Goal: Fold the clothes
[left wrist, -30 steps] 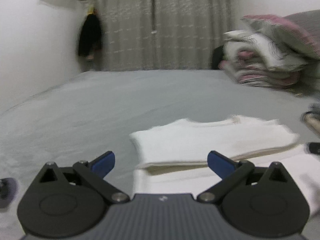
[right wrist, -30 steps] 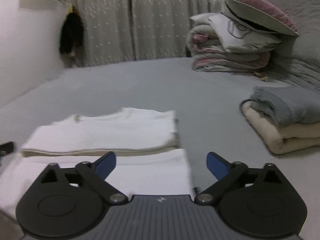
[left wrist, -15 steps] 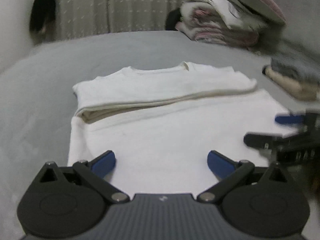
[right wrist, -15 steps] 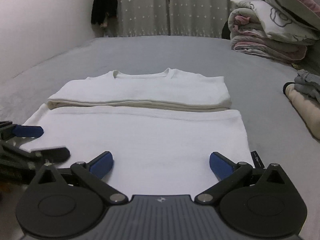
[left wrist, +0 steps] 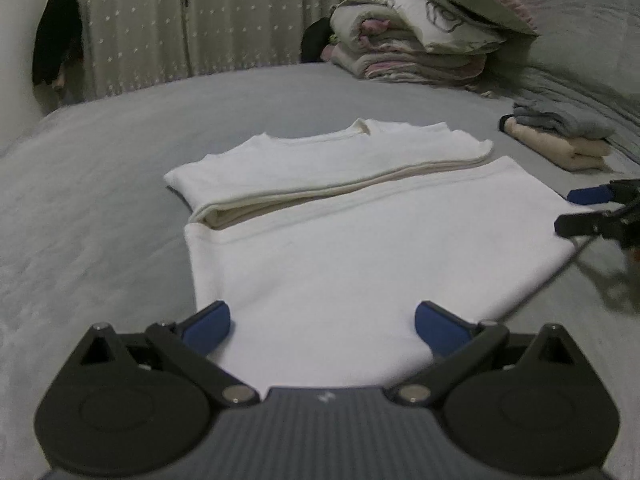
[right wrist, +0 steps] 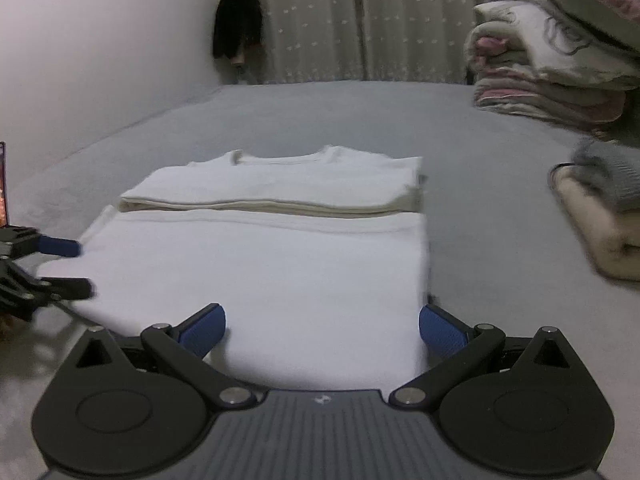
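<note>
A white shirt lies on the grey bed, its collar end folded over into a thick band on the far side. My left gripper hovers open over the near left corner of the flat part, nothing between its fingers. In the right wrist view the same shirt fills the middle, and my right gripper stands open over its near right corner. Each gripper appears in the other's view: the right gripper at the shirt's right edge, the left gripper at its left edge.
A folded grey and cream stack of clothes sits on the bed right of the shirt. Behind it rises a pile of quilts and pillows. Curtains and a dark hanging item are at the back wall.
Both grippers have come in over the shirt's near edge, one at each corner, and now tilt down toward it. Both stay open; the shirt has not moved.
</note>
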### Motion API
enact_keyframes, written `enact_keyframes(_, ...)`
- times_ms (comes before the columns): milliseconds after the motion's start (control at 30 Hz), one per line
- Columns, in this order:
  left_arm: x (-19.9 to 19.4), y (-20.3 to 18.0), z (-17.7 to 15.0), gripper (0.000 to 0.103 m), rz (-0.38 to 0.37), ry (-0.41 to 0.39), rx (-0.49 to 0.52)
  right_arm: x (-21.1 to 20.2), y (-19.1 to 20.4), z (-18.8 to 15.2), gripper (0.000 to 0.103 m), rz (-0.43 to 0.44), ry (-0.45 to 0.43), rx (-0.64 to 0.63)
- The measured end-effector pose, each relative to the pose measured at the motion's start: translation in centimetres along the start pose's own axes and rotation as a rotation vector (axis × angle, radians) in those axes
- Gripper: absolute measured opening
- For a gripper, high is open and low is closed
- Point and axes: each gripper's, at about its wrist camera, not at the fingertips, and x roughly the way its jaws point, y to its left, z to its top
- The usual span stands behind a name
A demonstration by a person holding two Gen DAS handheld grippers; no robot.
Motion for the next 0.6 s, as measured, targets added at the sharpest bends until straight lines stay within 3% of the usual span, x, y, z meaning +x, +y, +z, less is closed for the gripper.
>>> enact_keyframes(200, -1.2, -0.2, 0.8, 0.103, 0.037, -0.055, -0.027, -1.3, -0.3, 0.7, 0.103, -0.033, -0.038, 0.045)
enact_keyframes(300, -0.8, -0.4, 1.7, 0.103, 0.009, -0.075, -0.063, -0.7, 1.3, 1.5, 0.103, -0.001, -0.05, 0.035)
enact_keyframes(467, 1.3, -1.6, 3.2, 0.103, 0.021, -0.064, -0.026, 1.4, 4.0, 2.4, 0.103, 0.025, -0.035, -0.01)
enact_keyframes(600, 3.2, -1.1, 3.5, 0.103, 0.034, -0.019, -0.065, 3.3, 4.2, 2.6, 0.103, 0.019, -0.004, 0.012)
